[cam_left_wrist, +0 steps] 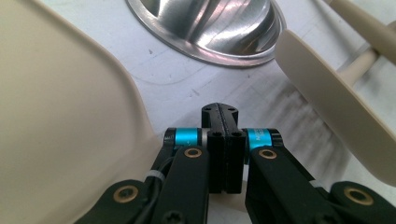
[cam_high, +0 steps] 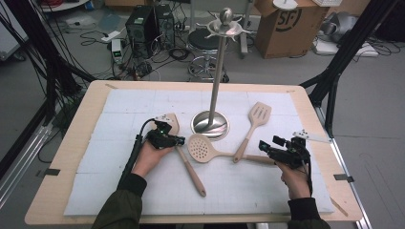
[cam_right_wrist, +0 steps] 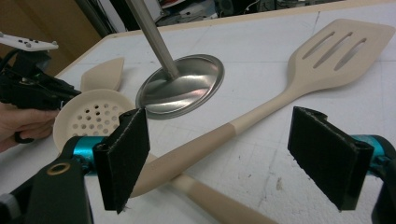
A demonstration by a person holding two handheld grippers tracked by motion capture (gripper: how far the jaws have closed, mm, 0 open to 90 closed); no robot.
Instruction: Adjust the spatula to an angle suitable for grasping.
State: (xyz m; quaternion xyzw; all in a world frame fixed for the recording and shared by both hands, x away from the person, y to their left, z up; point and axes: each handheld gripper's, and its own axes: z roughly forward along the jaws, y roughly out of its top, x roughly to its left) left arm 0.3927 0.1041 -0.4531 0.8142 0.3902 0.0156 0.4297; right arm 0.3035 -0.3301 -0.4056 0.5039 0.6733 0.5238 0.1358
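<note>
The left gripper (cam_high: pixel 179 140), jaws shut on nothing, sits beside the solid spatula (cam_high: pixel 184 155), whose handle runs toward the pad's near edge; right gripper (cam_high: pixel 262 144) gapes wide, empty.

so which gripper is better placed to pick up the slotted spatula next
Right. The right gripper has its jaws open with the slotted spatula handle lying between them. The left gripper is shut, over by the solid spatula.
</note>
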